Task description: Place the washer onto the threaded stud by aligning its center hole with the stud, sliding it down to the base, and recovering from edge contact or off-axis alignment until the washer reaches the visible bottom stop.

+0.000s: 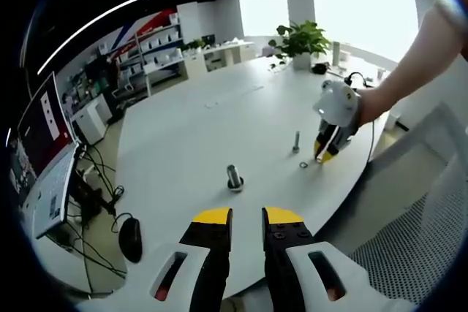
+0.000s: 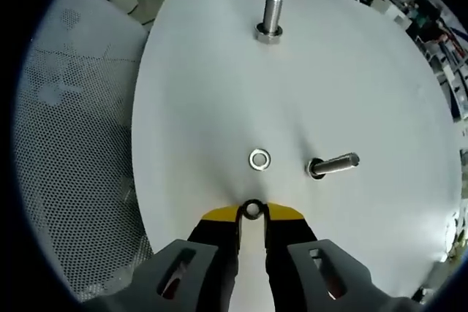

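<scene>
You're pinching a washer (image 2: pixel 252 210) in the right tool (image 2: pixel 252 213), threaded stud (image 2: pixel 333 164) just ahead; left tool (image 1: pixel 246 218) is hanging slightly parted, empty.

Two washers: one washer (image 2: pixel 259 159) flat on the white table (image 2: pixel 380 93) just beside the slim stud, one held washer (image 2: pixel 252 210) nearer than it. Two studs: the slim stud (image 2: pixel 333 164) and, well beyond it, a thicker stud (image 2: pixel 270 17). Two grippers: left gripper (image 1: pixel 246 218), right gripper (image 2: pixel 252 213).
</scene>
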A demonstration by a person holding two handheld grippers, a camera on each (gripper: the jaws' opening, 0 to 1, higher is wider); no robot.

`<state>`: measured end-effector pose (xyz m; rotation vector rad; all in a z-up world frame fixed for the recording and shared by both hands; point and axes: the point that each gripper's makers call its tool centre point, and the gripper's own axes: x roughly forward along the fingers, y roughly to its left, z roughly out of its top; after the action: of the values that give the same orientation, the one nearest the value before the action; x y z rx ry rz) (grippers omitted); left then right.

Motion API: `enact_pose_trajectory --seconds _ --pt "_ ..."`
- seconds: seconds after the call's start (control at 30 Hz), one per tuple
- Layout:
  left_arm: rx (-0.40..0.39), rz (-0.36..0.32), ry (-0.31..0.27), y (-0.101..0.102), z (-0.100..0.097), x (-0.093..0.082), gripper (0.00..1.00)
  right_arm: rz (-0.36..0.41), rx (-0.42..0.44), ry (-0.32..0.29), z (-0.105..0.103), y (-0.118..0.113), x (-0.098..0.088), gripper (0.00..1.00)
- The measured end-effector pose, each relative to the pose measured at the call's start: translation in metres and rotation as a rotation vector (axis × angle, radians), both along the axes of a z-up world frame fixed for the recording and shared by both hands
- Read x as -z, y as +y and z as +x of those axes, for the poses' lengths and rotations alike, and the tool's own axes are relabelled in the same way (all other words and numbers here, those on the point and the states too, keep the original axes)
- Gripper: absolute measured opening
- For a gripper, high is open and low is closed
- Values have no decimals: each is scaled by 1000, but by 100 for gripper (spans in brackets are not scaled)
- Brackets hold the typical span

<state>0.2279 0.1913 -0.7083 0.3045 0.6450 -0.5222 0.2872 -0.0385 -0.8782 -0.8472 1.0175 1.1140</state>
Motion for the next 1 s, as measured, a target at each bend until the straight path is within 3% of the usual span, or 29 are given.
enact_pose_trajectory --seconds 0.27,0.63,1.0 --pt "5 -7 1 -1 -1 0 14 28 30 8 4 0 -2 13" --pt "11 -1 -1 -2 -1 0 14 67 67 -2 9 -8 -24 13" --pt "-2 -13 -22 0 1 -5 14 72 118 -19 31 -21 -47 13"
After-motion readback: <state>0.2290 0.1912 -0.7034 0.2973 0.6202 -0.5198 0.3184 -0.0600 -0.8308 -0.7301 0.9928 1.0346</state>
